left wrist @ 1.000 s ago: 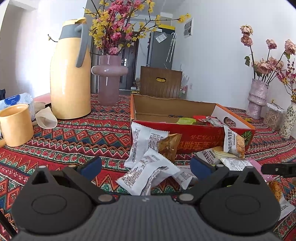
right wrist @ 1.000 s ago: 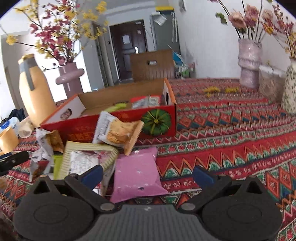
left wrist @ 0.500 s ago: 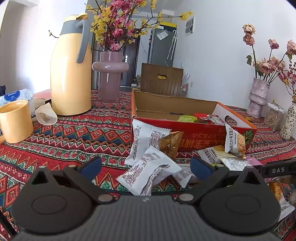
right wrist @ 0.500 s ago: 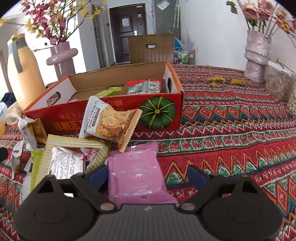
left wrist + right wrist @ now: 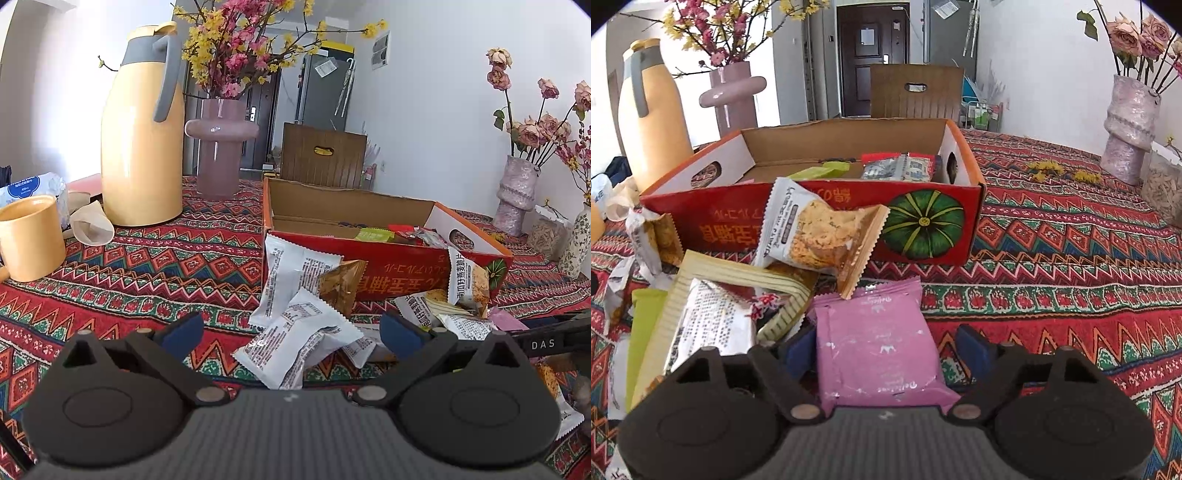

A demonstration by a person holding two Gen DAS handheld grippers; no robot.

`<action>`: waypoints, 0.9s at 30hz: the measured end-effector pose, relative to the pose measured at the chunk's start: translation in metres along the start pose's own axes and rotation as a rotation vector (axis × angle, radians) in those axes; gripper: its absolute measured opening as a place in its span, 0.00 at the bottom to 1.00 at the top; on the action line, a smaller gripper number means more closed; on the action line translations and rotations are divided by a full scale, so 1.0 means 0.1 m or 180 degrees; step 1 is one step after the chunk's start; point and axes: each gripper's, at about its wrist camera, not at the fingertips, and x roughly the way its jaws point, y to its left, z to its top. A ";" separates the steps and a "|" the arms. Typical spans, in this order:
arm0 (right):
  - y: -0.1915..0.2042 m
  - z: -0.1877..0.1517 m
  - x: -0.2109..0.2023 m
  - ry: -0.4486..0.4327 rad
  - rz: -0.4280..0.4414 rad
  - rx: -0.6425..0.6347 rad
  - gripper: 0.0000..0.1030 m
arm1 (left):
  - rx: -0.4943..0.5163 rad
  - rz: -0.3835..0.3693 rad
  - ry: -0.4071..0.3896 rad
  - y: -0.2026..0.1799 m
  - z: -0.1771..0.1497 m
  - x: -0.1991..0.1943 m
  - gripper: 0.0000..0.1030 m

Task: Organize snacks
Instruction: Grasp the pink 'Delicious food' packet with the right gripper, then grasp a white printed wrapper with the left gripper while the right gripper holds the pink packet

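Patterned red cloth covered the table (image 5: pixel 1071 266), and snacks lay heaped on it in front of an open box. Nearest in the right wrist view, the right gripper (image 5: pixel 886 350) straddled a pink packet (image 5: pixel 877 343) lying flat on the cloth; its jaws had just been closing around the packet, the left pad looking close to or against the packet's edge and the right pad still showing a gap, so no firm pinch yet. At 10 o'clock from the pink packet lay a cream striped packet (image 5: pixel 738 295), and at 11 o'clock an oat crisp packet (image 5: pixel 820 236) leaned against the red cardboard box (image 5: pixel 923 221), which already held a few wrappers. In the left wrist view, the left gripper (image 5: pixel 291 332) hovered with jaws spread wide and nothing between them, above a pile of white packets (image 5: pixel 295 339) near the box's front wall. Farther off at 10 o'clock stood a yellow mug (image 5: pixel 31 236), a yellow thermos jug (image 5: pixel 142 147) and a pink vase (image 5: pixel 221 147) of blossoms.
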 end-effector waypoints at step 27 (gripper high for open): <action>-0.31 -0.18 -0.37 -0.0761 -0.0107 0.0545 0.58 | -0.0019 0.0007 0.0021 0.01 -0.01 0.01 1.00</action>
